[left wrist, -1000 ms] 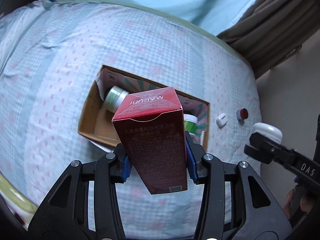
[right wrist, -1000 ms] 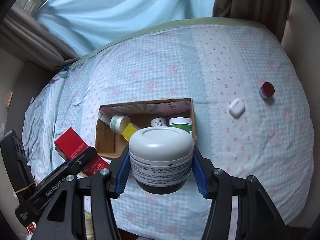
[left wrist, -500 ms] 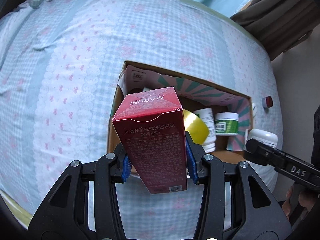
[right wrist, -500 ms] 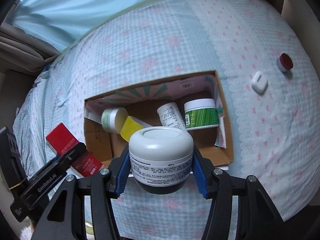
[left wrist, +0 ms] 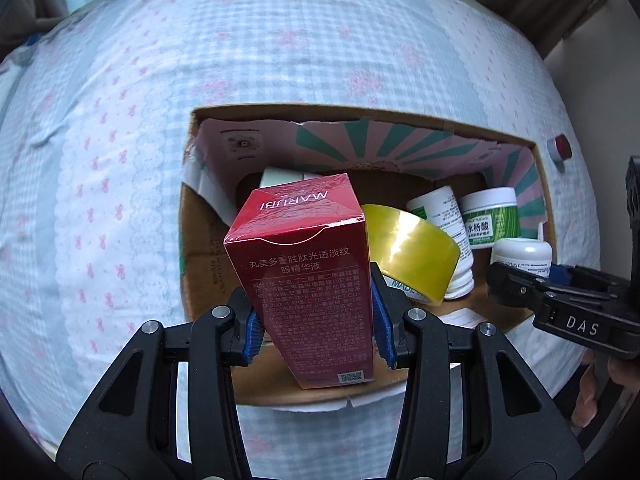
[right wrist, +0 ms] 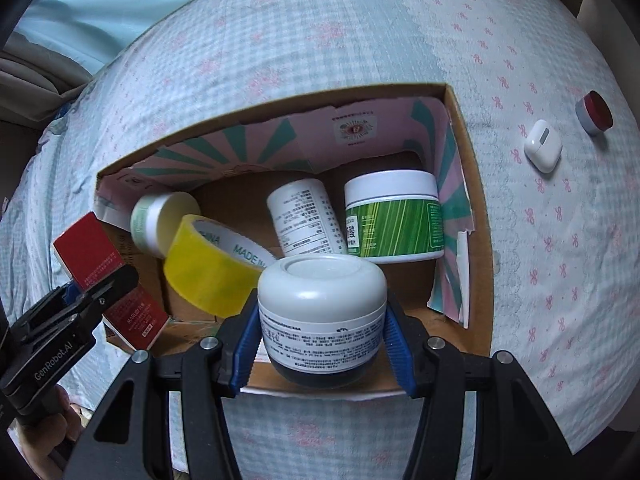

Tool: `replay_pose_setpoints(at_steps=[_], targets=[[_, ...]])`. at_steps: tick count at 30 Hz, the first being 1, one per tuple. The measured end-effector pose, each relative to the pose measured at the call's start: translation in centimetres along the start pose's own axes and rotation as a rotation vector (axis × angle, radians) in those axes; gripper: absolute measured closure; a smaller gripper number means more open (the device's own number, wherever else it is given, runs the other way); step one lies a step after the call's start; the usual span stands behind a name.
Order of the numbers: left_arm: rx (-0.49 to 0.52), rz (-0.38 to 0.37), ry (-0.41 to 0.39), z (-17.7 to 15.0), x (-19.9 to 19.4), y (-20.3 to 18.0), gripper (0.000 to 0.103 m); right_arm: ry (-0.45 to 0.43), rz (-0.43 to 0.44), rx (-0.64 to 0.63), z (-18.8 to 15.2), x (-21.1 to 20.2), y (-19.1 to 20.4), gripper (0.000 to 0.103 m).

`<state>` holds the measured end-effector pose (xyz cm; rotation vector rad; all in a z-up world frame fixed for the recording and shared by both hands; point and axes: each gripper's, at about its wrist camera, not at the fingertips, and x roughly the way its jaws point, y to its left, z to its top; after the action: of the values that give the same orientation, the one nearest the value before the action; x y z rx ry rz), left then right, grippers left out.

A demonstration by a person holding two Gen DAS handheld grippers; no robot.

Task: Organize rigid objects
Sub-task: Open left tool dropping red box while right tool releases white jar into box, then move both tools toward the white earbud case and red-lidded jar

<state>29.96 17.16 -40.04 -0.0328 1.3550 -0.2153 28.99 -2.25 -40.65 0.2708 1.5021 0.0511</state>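
Blue-and-white checked bedding (left wrist: 120, 140) with pink bows fills the left wrist view, and an open cardboard box (left wrist: 192, 240) sits at centre frame. The left gripper (left wrist: 316, 316) is clamped by its blue pads on a red carton (left wrist: 304, 272) printed "MARUBI" with Chinese text on its face, held over the box's left part. Inside the box lie a yellow tape roll (left wrist: 412, 256), a white bottle (left wrist: 440, 216) and a green-labelled jar (left wrist: 492, 216). At the right edge the right gripper (left wrist: 532, 276), marked "DAS", carries a white jar (left wrist: 520, 252). A small red-capped item (left wrist: 560, 152) lies on the bedding beyond the box's upper right corner.

In the right wrist view the same bedding surrounds the box (right wrist: 476, 200), now at centre. The right gripper (right wrist: 320, 336) grips the white jar (right wrist: 320, 304) at its sides, over the near part of the box. Behind it lie the tape roll (right wrist: 208, 276), reading "MADE IN", the white bottle (right wrist: 304, 216), the green-labelled jar (right wrist: 396, 216) and a pale-green tub (right wrist: 156, 216) on its side. At lower left, the left gripper (right wrist: 92, 300), marked "GenRobot.AI", holds the red carton (right wrist: 96, 260). Upper right, a white earbud case (right wrist: 542, 152) and the red-capped item (right wrist: 594, 114) lie outside the box.

By my reading the sorting is well along: four items are boxed, two are about to go in, and two wait on the bedding.
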Motion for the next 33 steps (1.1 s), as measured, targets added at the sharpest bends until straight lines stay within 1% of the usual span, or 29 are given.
replay_pose_setpoints(at_steps=[2,5,6,7,8,9,11,14,16,22,26,29,33], targets=[[0.037,0.011,0.008,-0.1,0.3,-0.5,0.063,0.016,0.010,0.010,0.1,0.7,-0.4,0.051],[0.073,0.011,0.005,-0.2,0.2,-1.2,0.062,-0.010,0.017,0.002,-0.2,0.9,-0.7,0.051],[0.075,0.019,0.000,-0.1,-0.1,-1.3,0.058,-0.016,0.015,-0.001,-0.2,1.0,-0.7,0.051],[0.079,0.029,0.002,-0.1,-0.3,-1.3,0.031,-0.013,0.016,0.001,-0.3,1.1,-0.8,0.050],[0.081,0.041,0.011,-0.1,-0.4,-1.3,0.009,-0.003,0.022,0.008,-0.5,1.1,-0.9,0.033],[0.080,0.044,0.005,-0.1,-0.6,-1.2,0.000,0.002,0.028,0.014,-0.5,1.1,-1.0,0.002],[0.068,0.029,0.003,-0.7,-0.9,-0.8,0.000,-0.030,0.038,0.012,-1.0,0.4,-1.2,0.000],[0.032,0.024,0.006,-1.6,-0.9,0.1,0.000,-0.087,0.011,-0.022,-1.7,-0.7,-1.0,0.000],[0.006,0.019,0.008,-2.2,-0.9,0.5,0.000,-0.109,0.003,-0.043,-2.1,-1.1,-0.8,0.000],[-0.037,0.027,-0.010,-3.3,-2.0,0.6,0.000,-0.122,-0.007,-0.054,-2.8,-2.5,-0.6,0.000],[-0.050,0.032,-0.039,-4.0,-3.8,0.6,0.000,-0.146,-0.007,-0.060,-3.0,-4.2,-0.3,0.000],[-0.056,0.032,-0.064,-4.3,-6.1,0.4,0.000,-0.164,-0.013,-0.070,-3.5,-5.8,-0.3,0.000],[-0.067,0.030,-0.090,-5.8,-8.9,-0.3,0.000,-0.187,-0.007,-0.085,-4.6,-8.1,0.0,0.000]])
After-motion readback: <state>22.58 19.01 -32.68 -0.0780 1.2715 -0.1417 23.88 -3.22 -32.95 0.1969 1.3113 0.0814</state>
